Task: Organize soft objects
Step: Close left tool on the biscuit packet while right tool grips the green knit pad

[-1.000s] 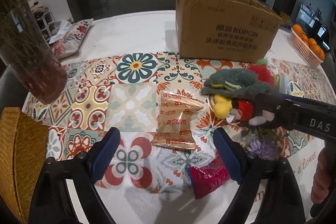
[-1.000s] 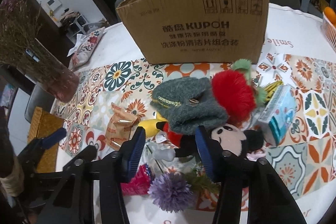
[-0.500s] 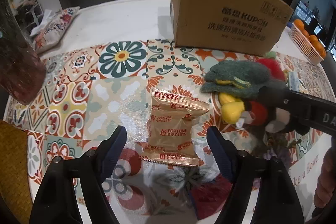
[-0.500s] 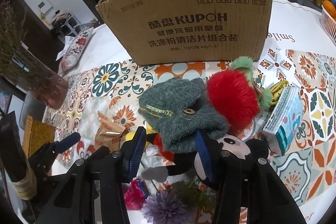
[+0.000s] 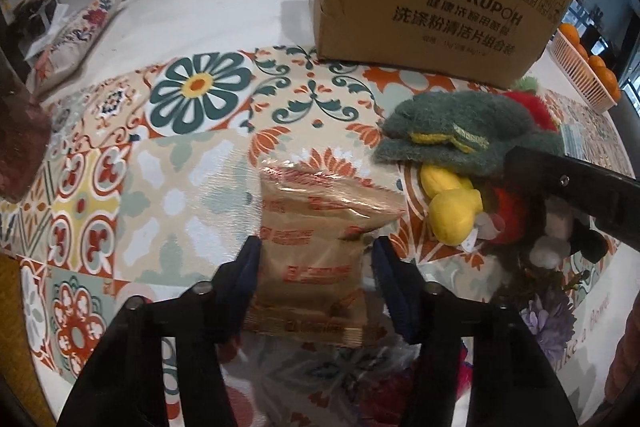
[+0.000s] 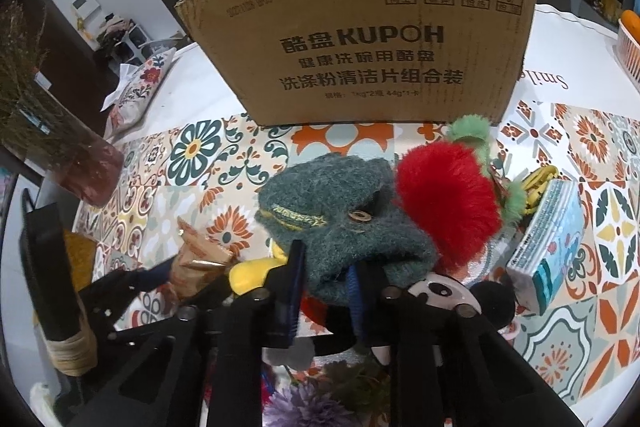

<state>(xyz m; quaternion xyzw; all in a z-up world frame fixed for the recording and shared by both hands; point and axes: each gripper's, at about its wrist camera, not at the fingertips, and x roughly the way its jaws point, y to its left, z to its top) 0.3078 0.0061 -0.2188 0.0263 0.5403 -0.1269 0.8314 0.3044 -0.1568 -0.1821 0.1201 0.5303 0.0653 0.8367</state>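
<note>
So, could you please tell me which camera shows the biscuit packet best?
The left wrist view: the biscuit packet fills the centre, nearly whole, between the left gripper's jaws. The right wrist view shows only a crumpled corner.

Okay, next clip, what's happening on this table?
A person works two handheld claws over a patterned tablecloth. The left claw has just been closing around a biscuit packet, which sits between its fingers. The right claw has just closed on a green knitted hat atop a pile of plush toys. A cardboard box stands behind.
</note>
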